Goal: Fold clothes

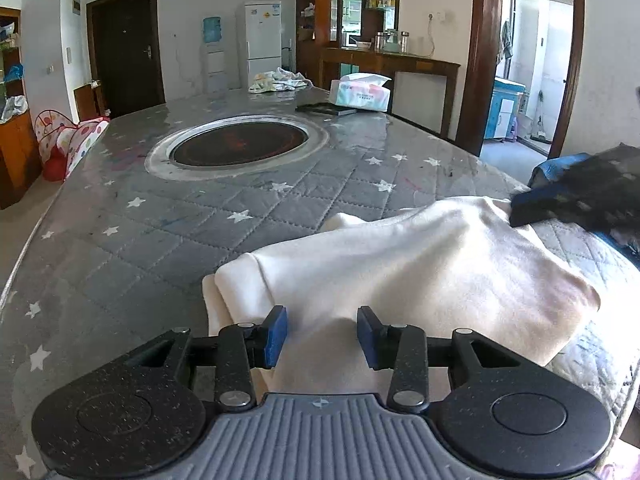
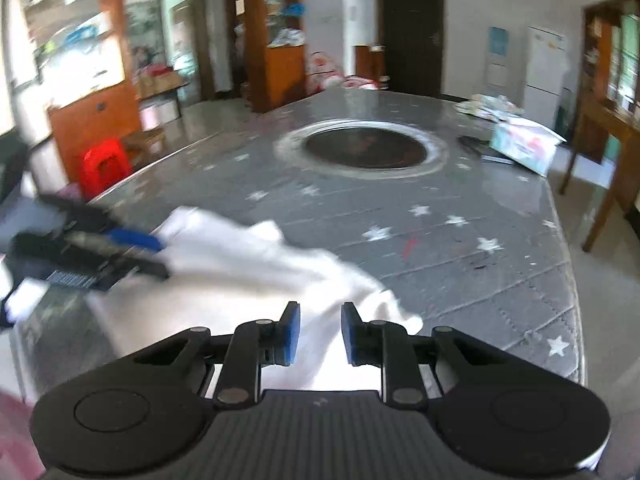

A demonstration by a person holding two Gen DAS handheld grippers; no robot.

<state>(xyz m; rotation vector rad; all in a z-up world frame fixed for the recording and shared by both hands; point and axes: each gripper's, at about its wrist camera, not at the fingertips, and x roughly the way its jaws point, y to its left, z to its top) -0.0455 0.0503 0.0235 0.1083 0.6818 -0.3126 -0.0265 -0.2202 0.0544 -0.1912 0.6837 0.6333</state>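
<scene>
Cream garment (image 1: 420, 260) is lying partly folded on the grey star-quilted table (image 1: 160, 220); left gripper (image 1: 322, 336) is hovering level above its near edge, jaws parted, empty; right gripper (image 2: 320, 334) likewise, jaws apart.

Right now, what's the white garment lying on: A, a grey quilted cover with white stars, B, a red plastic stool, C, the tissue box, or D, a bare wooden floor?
A: the white garment lies spread on the grey quilted cover printed with white stars, which covers the table near both grippers.
</scene>
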